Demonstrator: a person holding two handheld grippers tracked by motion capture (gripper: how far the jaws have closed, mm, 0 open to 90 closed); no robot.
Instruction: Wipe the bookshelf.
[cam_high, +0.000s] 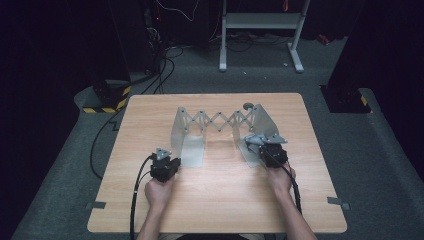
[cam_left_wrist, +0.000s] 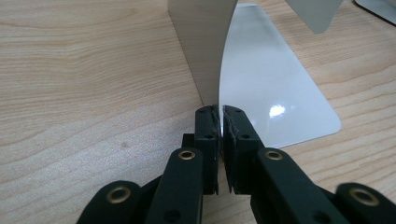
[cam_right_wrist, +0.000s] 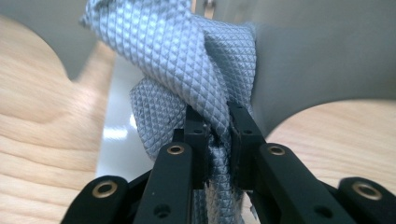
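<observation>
Light wooden table (cam_high: 220, 200) is occupied by a metal expanding rack (cam_high: 220, 122). Its left upright plate (cam_left_wrist: 201, 51) is clamped by the left gripper (cam_left_wrist: 221, 122), while a grey textured cloth (cam_right_wrist: 187, 60) is pinched by the right gripper (cam_right_wrist: 218, 122).

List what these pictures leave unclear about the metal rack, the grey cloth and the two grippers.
- Right gripper view: the grey cloth is cut off by the top edge and hidden below by the right hand-held gripper; its full shape is unclear.
- High view: the cloth is too small to identify.
- Left gripper view: the metal rack's upright is cut off at the top; the left hand-held gripper hides its clamped edge.
- High view: the knob is too small to read.
</observation>
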